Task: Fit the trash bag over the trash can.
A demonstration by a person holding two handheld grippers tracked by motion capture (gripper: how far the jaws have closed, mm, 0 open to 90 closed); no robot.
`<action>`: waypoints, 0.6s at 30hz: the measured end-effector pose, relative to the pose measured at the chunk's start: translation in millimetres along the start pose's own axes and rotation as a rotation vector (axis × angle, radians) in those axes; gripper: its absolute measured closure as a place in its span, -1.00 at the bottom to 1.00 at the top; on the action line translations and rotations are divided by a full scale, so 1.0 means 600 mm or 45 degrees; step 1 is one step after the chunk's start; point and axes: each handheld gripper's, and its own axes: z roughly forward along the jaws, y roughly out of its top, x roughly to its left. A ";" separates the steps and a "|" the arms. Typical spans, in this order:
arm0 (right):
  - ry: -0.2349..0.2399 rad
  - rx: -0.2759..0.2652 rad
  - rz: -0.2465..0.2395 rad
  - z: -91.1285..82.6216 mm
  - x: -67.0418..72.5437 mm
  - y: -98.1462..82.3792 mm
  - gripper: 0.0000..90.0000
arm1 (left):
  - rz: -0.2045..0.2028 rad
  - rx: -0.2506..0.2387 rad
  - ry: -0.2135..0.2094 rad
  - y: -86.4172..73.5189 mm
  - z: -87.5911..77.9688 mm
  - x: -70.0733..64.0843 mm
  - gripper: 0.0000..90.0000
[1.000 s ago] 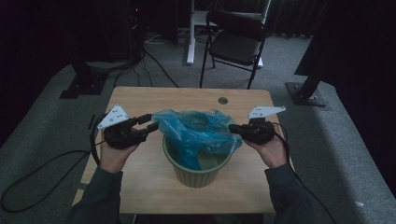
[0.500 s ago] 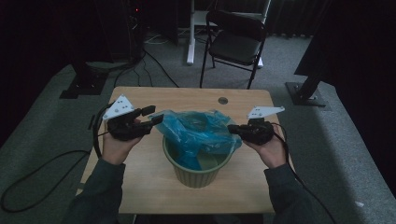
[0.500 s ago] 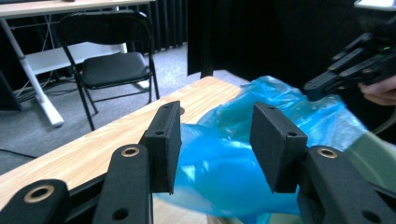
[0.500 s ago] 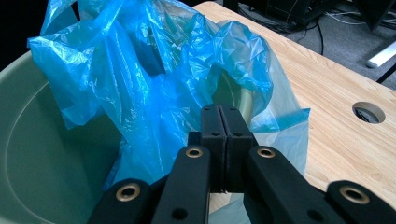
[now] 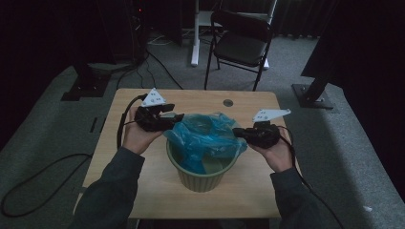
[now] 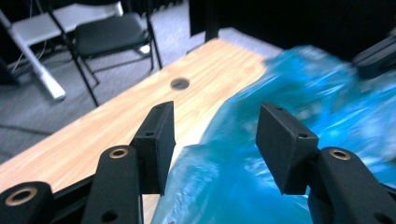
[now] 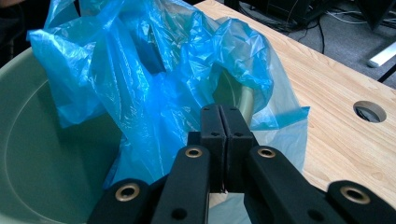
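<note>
A pale green bin (image 5: 200, 176) stands on the wooden table (image 5: 143, 191) with a crumpled blue plastic bag (image 5: 205, 136) over its mouth. My left gripper (image 5: 179, 117) is at the bag's left edge. Its jaws have just been opening, and in the left gripper view (image 6: 215, 109) they stand apart with the bag (image 6: 303, 93) bulging between them, untouched by the pads. My right gripper (image 5: 237, 132) holds the bag's right edge. In the right gripper view (image 7: 219, 109) its jaws are pressed together on the film of the bag (image 7: 140, 60) above the bin (image 7: 37, 140).
A round cable hole (image 5: 228, 102) sits near the table's far edge. Beyond the table stand a black folding chair (image 5: 241, 45) and a white post (image 5: 196, 33). Cables (image 5: 28, 191) trail over the grey floor at the left, and a stand base (image 5: 313, 98) lies at the right.
My left gripper has moved right and a little farther back, up to the bag's left edge, and its jaws stand wider. The right gripper has kept still.
</note>
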 end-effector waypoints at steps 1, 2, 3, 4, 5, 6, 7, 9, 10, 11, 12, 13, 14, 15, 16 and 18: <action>0.000 0.000 0.000 0.000 0.000 0.000 0.99 | 0.000 0.000 0.000 0.000 0.000 0.000 0.08; -0.002 0.000 0.003 -0.001 -0.001 -0.001 0.99 | 0.000 0.000 0.000 0.000 0.000 0.000 0.08; -0.002 0.000 0.003 -0.001 -0.001 -0.001 0.99 | -0.036 0.045 0.009 -0.009 0.016 0.009 0.08; -0.020 0.000 0.012 -0.003 -0.006 -0.003 0.99 | -0.060 0.053 -0.005 -0.013 0.024 0.014 0.17; -0.020 0.000 0.012 -0.003 -0.006 -0.003 0.99 | -0.060 0.053 -0.005 -0.013 0.024 0.014 0.20; -0.027 -0.001 0.014 -0.003 -0.008 -0.003 0.99 | -0.072 0.060 -0.012 -0.016 0.028 0.017 0.24; -0.043 -0.001 0.019 -0.003 -0.010 -0.004 0.99 | -0.084 0.066 -0.021 -0.018 0.032 0.018 0.29; -0.055 0.002 0.018 -0.003 -0.012 -0.004 0.99 | -0.096 0.082 -0.065 -0.023 0.039 0.021 0.35; -0.060 0.003 0.027 -0.003 -0.016 -0.005 0.99 | -0.095 0.091 -0.072 -0.025 0.043 0.022 0.46; -0.061 0.004 0.030 -0.003 -0.017 -0.006 0.99 | -0.094 0.096 -0.079 -0.027 0.045 0.022 0.49; -0.061 0.004 0.030 -0.003 -0.017 -0.006 0.99 | -0.097 0.094 -0.089 -0.028 0.046 0.022 0.49; -0.055 0.003 0.033 -0.003 -0.017 -0.006 0.97 | -0.102 0.093 -0.096 -0.029 0.047 0.021 0.53; -0.055 0.003 0.033 -0.003 -0.017 -0.006 0.97 | -0.102 0.093 -0.096 -0.029 0.047 0.021 0.55; -0.049 -0.003 0.035 -0.003 -0.017 -0.006 0.91 | -0.102 0.095 -0.102 -0.028 0.048 0.021 0.55; -0.054 -0.035 0.030 -0.008 -0.011 -0.003 0.76 | -0.099 0.097 -0.102 -0.028 0.048 0.020 0.60; -0.053 -0.050 0.028 -0.011 -0.008 -0.002 0.72 | -0.097 0.101 -0.103 -0.028 0.049 0.019 0.63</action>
